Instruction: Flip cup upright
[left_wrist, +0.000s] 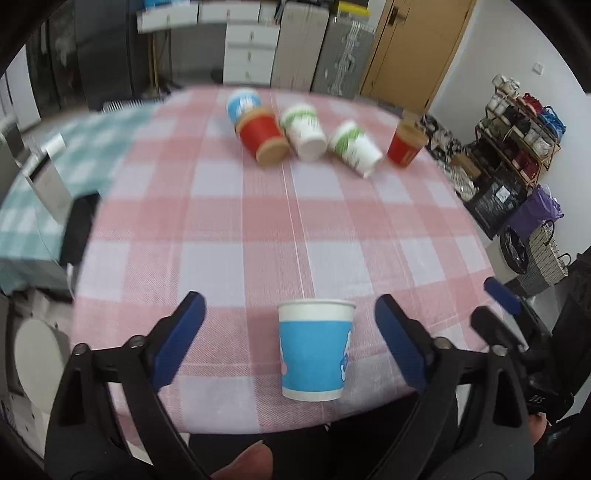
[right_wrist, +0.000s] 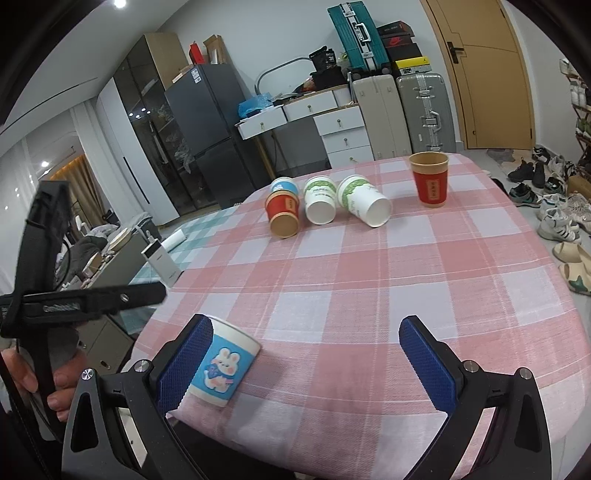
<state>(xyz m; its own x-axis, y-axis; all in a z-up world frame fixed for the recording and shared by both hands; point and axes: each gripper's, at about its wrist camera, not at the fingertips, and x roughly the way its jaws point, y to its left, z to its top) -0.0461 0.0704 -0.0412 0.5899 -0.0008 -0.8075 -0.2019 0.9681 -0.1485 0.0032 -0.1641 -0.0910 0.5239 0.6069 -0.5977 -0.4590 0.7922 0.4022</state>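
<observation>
While the left claw (left_wrist: 290, 325) gapes, the blue cup (left_wrist: 314, 350) stands upright between its fingers.

You can read very little here. Just right of the teal suitcase (right_wrist: 354, 33), a dark shoebox (right_wrist: 395, 40) carries a red swoosh logo. Just left of the suitcase, a black bag (right_wrist: 325, 59) shows a white tag reading "38". The upright red cup (right_wrist: 430, 182) has a framed label, and the white power bank (right_wrist: 162, 266) has small print; both are too small to make out.
</observation>
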